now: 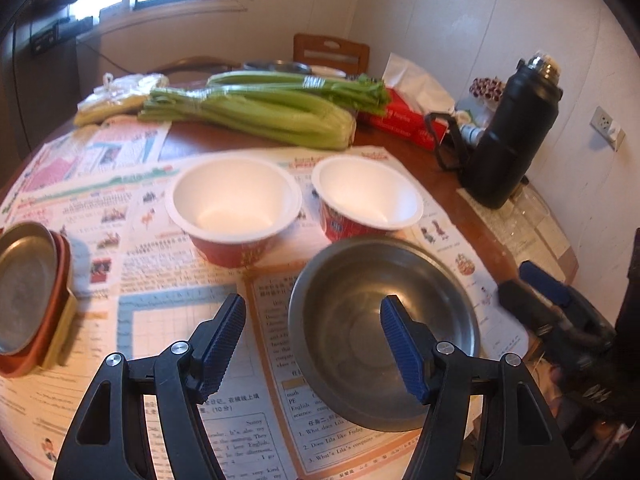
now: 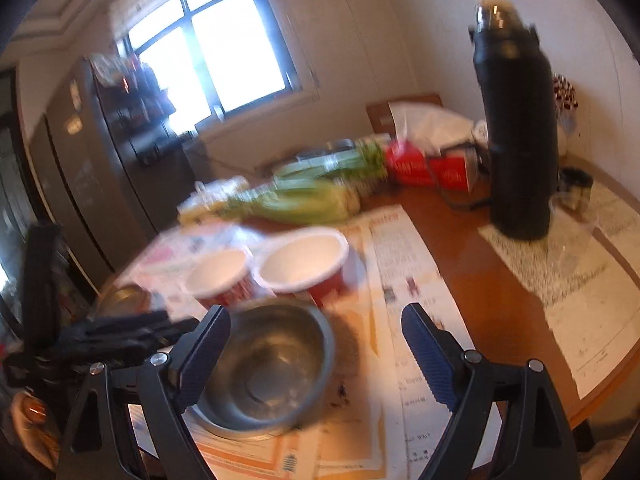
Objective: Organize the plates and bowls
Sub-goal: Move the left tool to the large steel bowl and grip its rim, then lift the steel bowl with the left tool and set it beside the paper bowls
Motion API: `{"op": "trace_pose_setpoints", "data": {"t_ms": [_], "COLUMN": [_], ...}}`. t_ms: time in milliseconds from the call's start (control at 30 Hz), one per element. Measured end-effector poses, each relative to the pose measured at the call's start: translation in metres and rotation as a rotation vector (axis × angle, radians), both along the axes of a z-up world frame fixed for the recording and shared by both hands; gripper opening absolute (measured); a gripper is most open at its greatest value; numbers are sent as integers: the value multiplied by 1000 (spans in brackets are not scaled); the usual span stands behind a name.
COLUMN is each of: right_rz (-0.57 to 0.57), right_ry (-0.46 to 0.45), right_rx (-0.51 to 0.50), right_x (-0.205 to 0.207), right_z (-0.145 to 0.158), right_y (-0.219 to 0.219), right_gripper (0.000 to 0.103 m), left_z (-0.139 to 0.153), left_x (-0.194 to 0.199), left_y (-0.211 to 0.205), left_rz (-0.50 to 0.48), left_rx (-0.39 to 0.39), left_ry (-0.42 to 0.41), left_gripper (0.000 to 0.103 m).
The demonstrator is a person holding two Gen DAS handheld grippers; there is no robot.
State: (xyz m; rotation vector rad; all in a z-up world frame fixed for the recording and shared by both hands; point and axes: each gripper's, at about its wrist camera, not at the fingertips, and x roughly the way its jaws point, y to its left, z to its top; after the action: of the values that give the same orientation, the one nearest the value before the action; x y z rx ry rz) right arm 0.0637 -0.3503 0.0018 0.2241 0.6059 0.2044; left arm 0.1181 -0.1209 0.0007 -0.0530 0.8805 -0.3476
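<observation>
A steel bowl point(image 1: 384, 332) sits on the newspaper-covered round table near the front edge; it also shows in the right wrist view point(image 2: 272, 364). My left gripper point(image 1: 312, 340) is open, its right finger over the bowl's inside and its left finger outside the rim. My right gripper point(image 2: 316, 356) is open and empty, straddling the bowl's right rim from above; it shows in the left wrist view point(image 1: 540, 296) at the right. Two red paper bowls point(image 1: 234, 208) point(image 1: 366, 202) stand behind the steel bowl. A stack of plates point(image 1: 28, 292) with a steel one on top lies at the left.
Celery point(image 1: 256, 110), a red tissue box point(image 1: 400, 116) and a black thermos point(image 1: 516, 136) stand at the back of the table. A bagged item point(image 1: 120, 94) lies far left. A wooden chair point(image 1: 332, 54) is behind the table. A glass point(image 2: 572, 240) stands beside the thermos.
</observation>
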Motion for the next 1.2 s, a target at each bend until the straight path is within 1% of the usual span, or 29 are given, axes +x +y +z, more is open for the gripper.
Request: {"op": "trace_pose_setpoints", "data": {"t_ms": [100,133,300,400,467,500,567,700,767,833,867,900,967,1033,1200], "right_rz": [-21,-23,-8,-12,-6,4,22,64,92,105,108,113,127,132,142], "right_ry": [46,52,72,83,104,122,142,146,143,137,135,133,126,119,98], "right_rx": [-82,-95,-65,-93,-111,-112,-120,-134,-145,-151,-151,-149,-139,-146,-149], "right_x": [8,9,14,17,20,22,25,25,24,24,23,22,21,18,10], "right_z": [-18,-22,-30,-34,-38,-41,-45,-48,-48,-47,-47,-45,-42,-39,-28], "right_y": [10,11,10,15,19,21,26,38,44,48,49,50,52,54,61], "right_gripper": [87,86,84,77,69,67,56,52,45,43,43,42,40,40,40], "left_z": [-14,-17,-29,-34,-37,-38,-39,-40,-39,-39,-39,-39,-37,-35,-23], "left_x": [5,5,11,15,16,16,16,17,16,15,15,14,12,11,0], "left_y": [-3,-3,-7,-10,-13,-14,-15,-16,-17,-19,-20,-21,-20,-17,-7], "left_rz": [-1,1,2,20,21,18,12,16,12,-9,-15,-21,-19,-15,-6], "left_rx": [20,26,40,67,77,78,79,79,78,69,72,72,74,60,52], "left_ry": [38,42,68,75,76,77,77,78,76,83,84,85,82,84,57], "left_gripper": [72,72,72,72,72,72,71,70,66,58,56,51,50,50,50]}}
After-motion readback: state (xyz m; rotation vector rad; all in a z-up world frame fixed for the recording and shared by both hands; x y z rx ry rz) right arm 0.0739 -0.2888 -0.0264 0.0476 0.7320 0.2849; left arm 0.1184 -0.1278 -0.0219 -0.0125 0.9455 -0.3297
